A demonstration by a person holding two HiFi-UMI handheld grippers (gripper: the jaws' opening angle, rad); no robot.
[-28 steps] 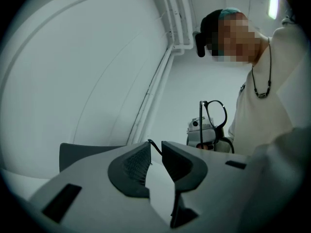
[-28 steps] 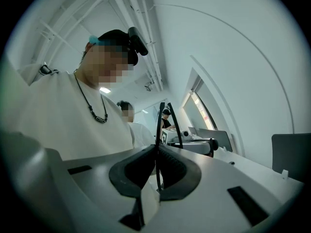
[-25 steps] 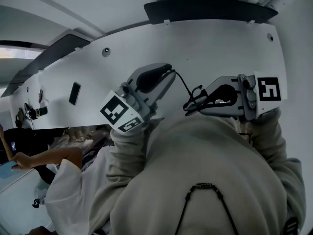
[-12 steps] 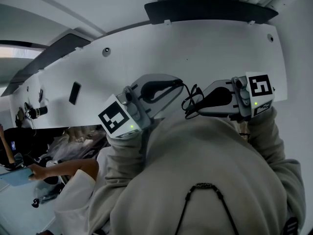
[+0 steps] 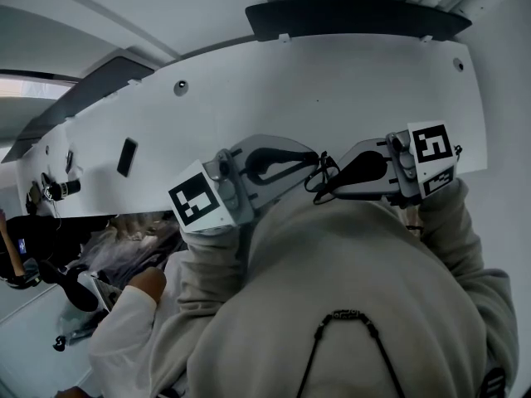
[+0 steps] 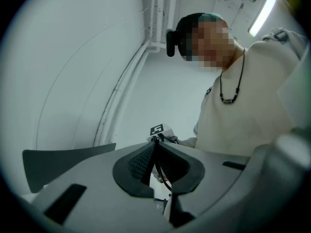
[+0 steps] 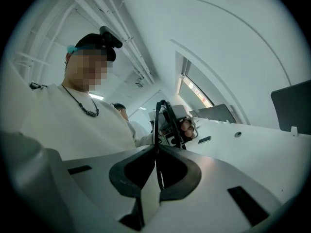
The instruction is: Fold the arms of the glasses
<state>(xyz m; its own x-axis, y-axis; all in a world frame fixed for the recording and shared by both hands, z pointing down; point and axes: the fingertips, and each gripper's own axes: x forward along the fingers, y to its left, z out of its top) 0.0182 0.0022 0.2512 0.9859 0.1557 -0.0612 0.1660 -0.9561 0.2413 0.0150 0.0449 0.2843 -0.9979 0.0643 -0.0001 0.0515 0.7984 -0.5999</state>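
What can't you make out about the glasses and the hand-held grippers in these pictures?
- Head view: the glasses are too small and dark to tell whether either arm is folded.
- Left gripper view: the left hand-held gripper, whose jaws have just been closing, hides all but a thin black strip pinched between them.
- Right gripper view: the right hand-held gripper covers the glasses' near part.

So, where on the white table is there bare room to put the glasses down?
Widest bare patch: the table between the dark panel at its far edge and the right gripper. A smaller one lies between the black slab and the left gripper. Crowded near middle: the left gripper, jaws just closed, and the right gripper both pinch the glasses.
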